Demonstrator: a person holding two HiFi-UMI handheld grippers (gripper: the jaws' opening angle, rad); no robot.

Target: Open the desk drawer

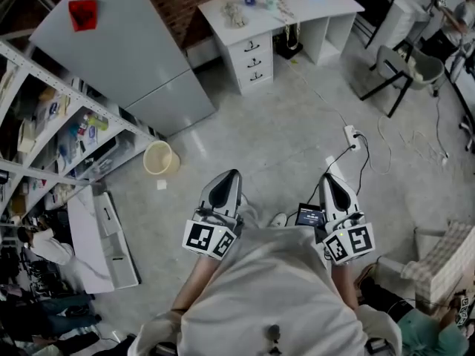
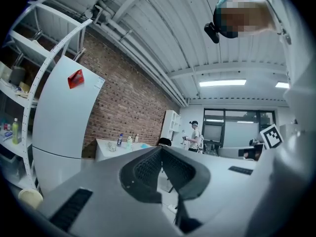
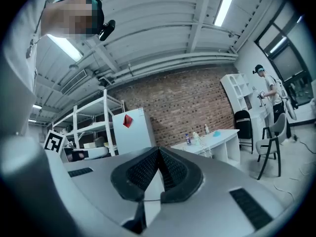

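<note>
A white desk (image 1: 297, 10) stands far off against the brick wall, with three closed drawers (image 1: 253, 60) stacked in its left pedestal. The same desk (image 2: 111, 149) shows small in the left gripper view and as the desk (image 3: 222, 138) in the right gripper view. My left gripper (image 1: 226, 179) is held level near my body, jaws shut with nothing between them. My right gripper (image 1: 334, 180) is beside it, also shut and empty. Both are well short of the desk, across bare floor.
A grey refrigerator (image 1: 126, 50) stands left of the desk, with white shelving (image 1: 52, 124) beside it. A beige bin (image 1: 159, 158) sits on the floor. A power strip (image 1: 352, 136) and its cables lie ahead right. Chairs (image 1: 404, 69) stand to the right. A person (image 3: 269, 90) stands far off.
</note>
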